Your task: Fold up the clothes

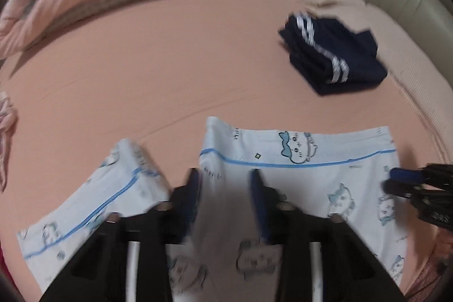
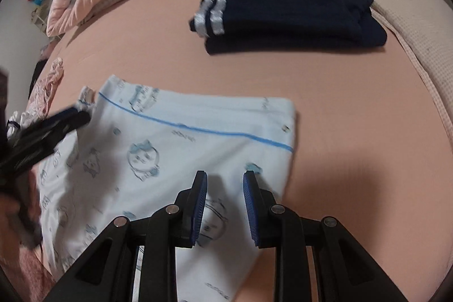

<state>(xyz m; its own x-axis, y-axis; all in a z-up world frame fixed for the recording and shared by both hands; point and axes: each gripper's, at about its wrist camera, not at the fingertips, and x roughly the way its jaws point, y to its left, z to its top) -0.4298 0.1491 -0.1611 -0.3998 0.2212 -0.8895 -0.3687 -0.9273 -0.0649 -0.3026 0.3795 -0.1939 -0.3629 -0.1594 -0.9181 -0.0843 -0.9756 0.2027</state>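
The pale blue garment lies flat on the near part of the pink bed sheet, its long axis running toward the near edge and its blue-striped hem facing the pillows – light fabric printed with small cartoon faces, one part folded beside the rest. The right gripper hovers over it, jaws narrowly apart, nothing pinched. The left gripper is blurred; whether it grips cloth I cannot tell. Toward the far edge sits a folded navy garment.
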